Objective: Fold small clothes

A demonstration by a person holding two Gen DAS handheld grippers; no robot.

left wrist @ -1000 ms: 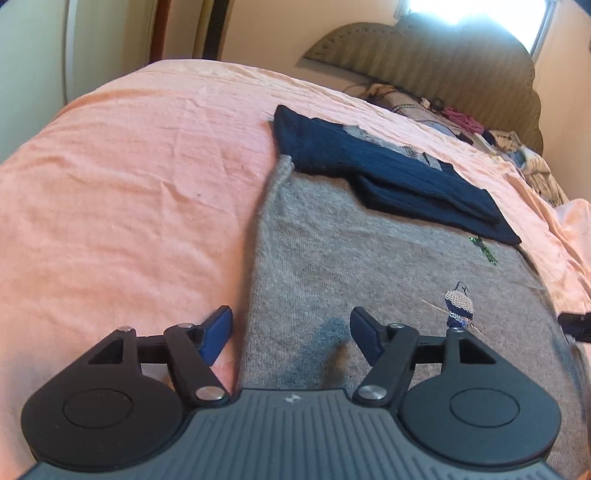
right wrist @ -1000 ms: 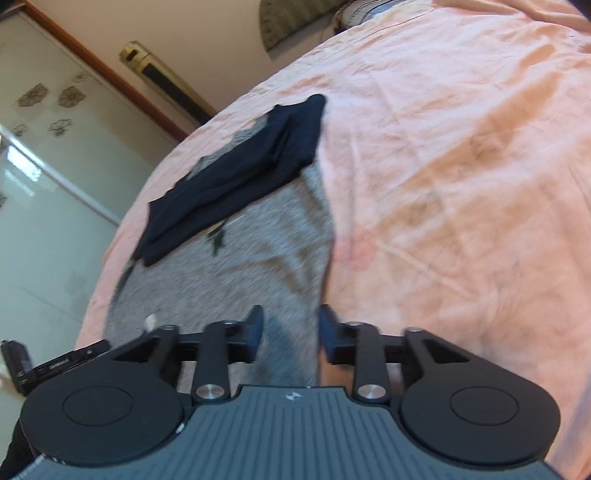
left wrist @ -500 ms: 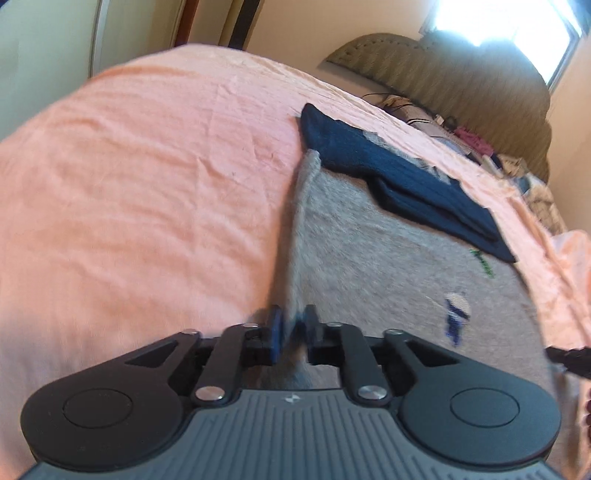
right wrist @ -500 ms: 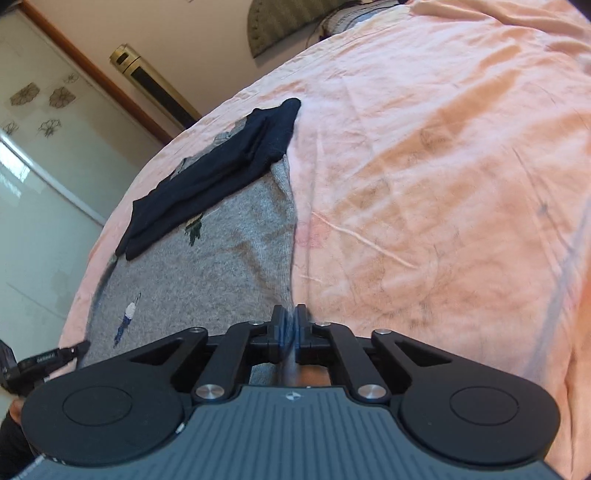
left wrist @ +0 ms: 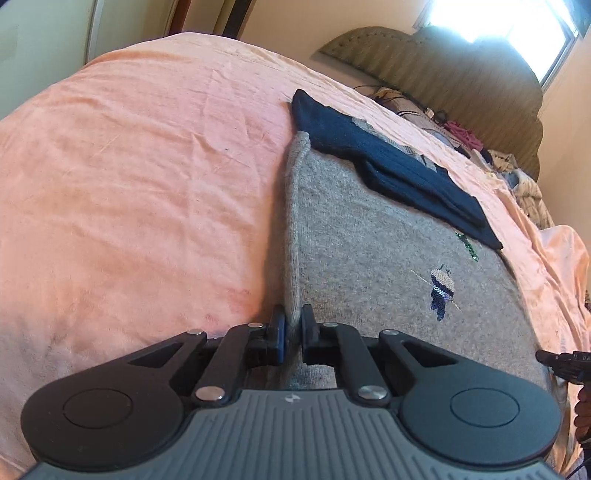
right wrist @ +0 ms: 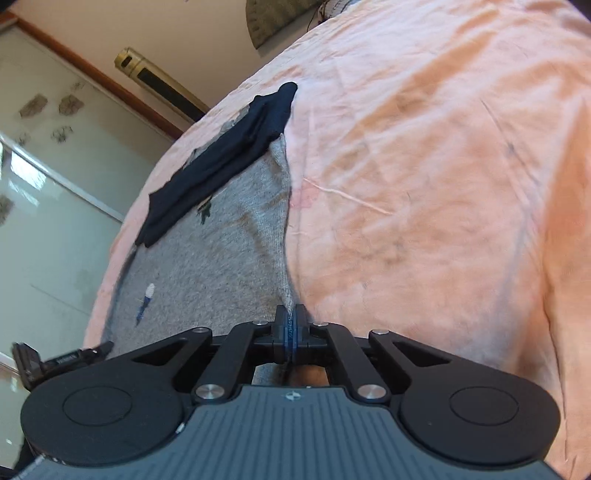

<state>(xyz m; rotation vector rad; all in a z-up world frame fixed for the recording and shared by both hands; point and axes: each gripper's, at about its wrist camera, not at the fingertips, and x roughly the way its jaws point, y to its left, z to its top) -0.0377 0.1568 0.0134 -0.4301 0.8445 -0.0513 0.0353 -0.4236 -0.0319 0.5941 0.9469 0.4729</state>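
Item: grey knit garment (left wrist: 388,266), small, spread flat on the bed's pink sheet (left wrist: 140,192); fine speckled knit, soft and matte, with a small stitched figure (left wrist: 441,290) in blue and tan and a green stitched motif (left wrist: 467,245) farther up; its far part lies under a folded navy ribbed garment (left wrist: 388,170), long and narrow, set slantwise across it.

Left gripper (left wrist: 291,326): black linkage arms, blue-faced pads; jaws have just been closing and now pinch the grey garment's left side edge, which rises as a thin upright ridge between the pads.

Right gripper (right wrist: 290,325): same build; jaws have just been closing, pads now nearly meeting on the grey garment's right side edge where it borders the sheet.

Left wrist view only: padded olive headboard (left wrist: 461,74) with vertical channels and a scalloped top, a bright window (left wrist: 498,22) above it, a heap of mixed clothes (left wrist: 480,147) at the bed's head end; the tip of the other gripper and part of a hand at the picture's right edge.

Right wrist view only: pale glazed sliding door (right wrist: 48,206) with faint leaf prints, a wooden frame, a tall gold-and-black floor-standing unit (right wrist: 159,81) by the wall; a wide stretch of sheet to the garment's right, creased and faintly stained; the other gripper's tip at the lower left.

Sheet: thin woven cotton look, wrinkled, covering the whole bed.
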